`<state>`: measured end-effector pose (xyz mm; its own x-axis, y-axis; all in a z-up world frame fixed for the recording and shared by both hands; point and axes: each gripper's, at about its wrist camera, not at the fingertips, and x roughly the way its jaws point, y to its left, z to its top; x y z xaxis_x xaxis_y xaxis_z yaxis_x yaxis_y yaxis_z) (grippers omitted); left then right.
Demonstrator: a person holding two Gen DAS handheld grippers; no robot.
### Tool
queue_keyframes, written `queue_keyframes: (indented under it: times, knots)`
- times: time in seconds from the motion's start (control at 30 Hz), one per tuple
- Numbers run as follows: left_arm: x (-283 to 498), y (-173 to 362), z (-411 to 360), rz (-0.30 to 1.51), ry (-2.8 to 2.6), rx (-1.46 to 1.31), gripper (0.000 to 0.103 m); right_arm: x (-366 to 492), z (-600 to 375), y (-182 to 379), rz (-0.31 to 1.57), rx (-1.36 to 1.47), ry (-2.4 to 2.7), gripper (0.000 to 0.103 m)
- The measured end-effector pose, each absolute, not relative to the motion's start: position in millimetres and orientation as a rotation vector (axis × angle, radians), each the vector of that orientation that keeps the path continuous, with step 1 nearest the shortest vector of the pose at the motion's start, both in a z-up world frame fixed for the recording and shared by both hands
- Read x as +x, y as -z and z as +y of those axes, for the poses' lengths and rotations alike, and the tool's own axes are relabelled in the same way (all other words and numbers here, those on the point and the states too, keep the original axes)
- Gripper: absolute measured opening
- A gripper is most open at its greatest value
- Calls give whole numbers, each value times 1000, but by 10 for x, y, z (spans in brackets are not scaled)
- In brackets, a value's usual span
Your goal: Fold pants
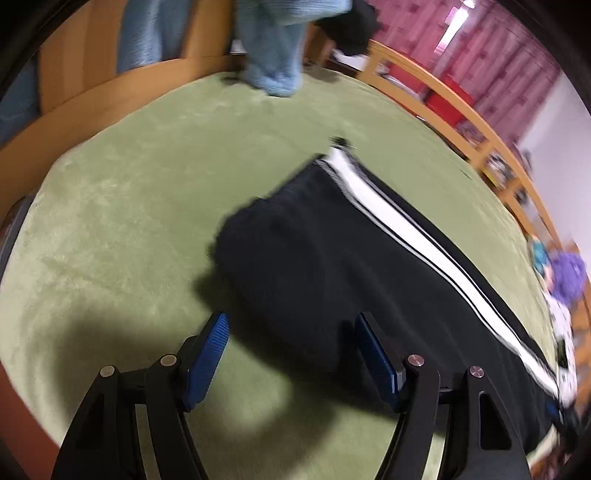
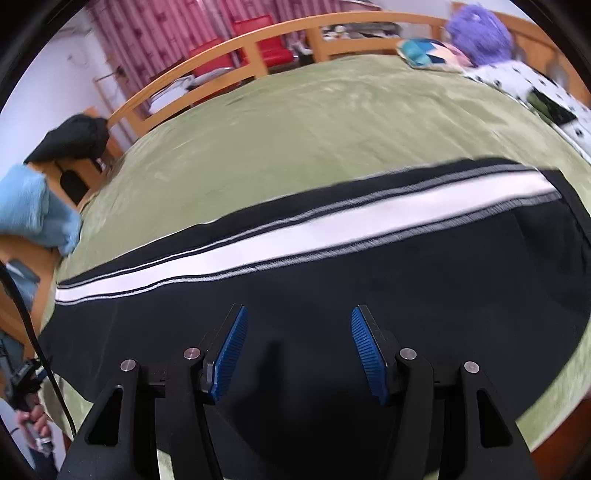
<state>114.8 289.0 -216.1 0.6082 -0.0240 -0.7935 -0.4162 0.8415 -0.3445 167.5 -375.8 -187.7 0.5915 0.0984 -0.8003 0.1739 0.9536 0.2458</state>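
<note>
Black pants (image 1: 317, 258) with a white side stripe (image 1: 391, 214) lie flat on a green bed cover (image 1: 129, 221). My left gripper (image 1: 291, 325) is open and empty, hovering over the near edge of the pants by one end. In the right wrist view the pants (image 2: 332, 295) stretch across the frame with the white stripe (image 2: 295, 236) running left to right. My right gripper (image 2: 299, 325) is open and empty, above the black fabric.
A wooden bed rail (image 2: 258, 40) runs along the far side, with red chairs (image 2: 258, 40) and pink curtains behind. A light blue blanket (image 1: 273, 48) hangs at one end. Pillows and a purple plush (image 2: 480, 29) lie at the other end.
</note>
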Motion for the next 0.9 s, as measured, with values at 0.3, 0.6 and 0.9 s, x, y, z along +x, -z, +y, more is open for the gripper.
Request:
queue_keyframes:
  times: [0.3, 0.6, 0.9]
  knots:
    - [1498, 2313, 3110, 812, -301, -685, 20, 861, -4305, 1811, 933, 344, 239, 58]
    - [1581, 2205, 3079, 923, -393, -601, 23, 389, -5050, 1950, 887, 506, 408, 64]
    - [1381, 1997, 2836, 908, -416, -547, 63, 620, -5807, 2254, 792, 703, 420, 74]
